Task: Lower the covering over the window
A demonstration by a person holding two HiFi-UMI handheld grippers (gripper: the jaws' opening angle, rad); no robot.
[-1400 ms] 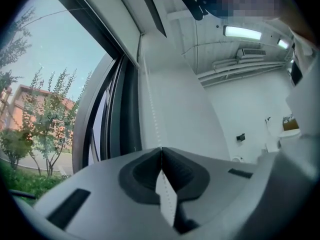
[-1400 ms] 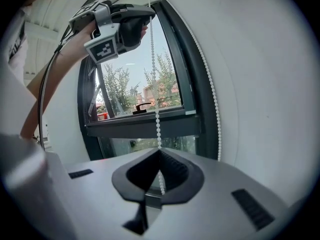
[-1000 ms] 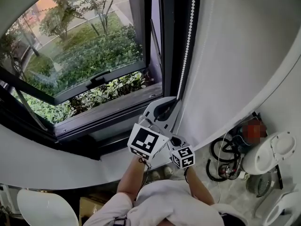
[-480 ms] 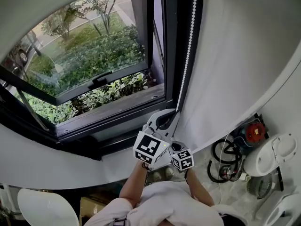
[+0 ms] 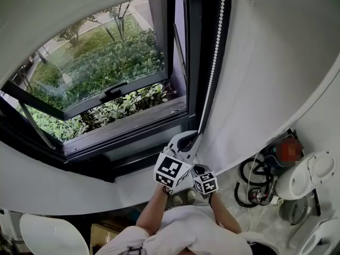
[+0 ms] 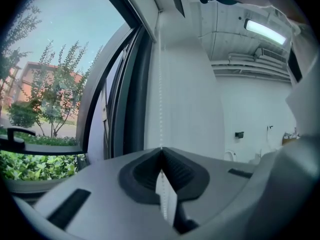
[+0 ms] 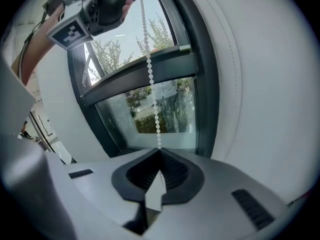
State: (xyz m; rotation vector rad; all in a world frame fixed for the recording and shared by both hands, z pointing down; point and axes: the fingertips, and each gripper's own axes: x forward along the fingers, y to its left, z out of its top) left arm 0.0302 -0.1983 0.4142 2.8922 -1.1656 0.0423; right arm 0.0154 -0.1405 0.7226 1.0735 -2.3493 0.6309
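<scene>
a: how do the claws stand?
b: left gripper (image 6: 161,151) is clenched on the bead chain (image 6: 160,99), which climbs straight to 12 o'clock. right gripper (image 7: 160,151) is clenched on the same chain lower down, with the left one at its 11 o'clock.
a: and the covering?
b: head view: white covering (image 5: 79,4) arcs over the window (image 5: 106,73) from 9 to 12 o'clock, with the glass showing beneath it.

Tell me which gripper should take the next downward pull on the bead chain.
Left, probably. Both are shut on the bead chain, but the left gripper grips it higher, above the right gripper, so it has more room to pull down.
</scene>
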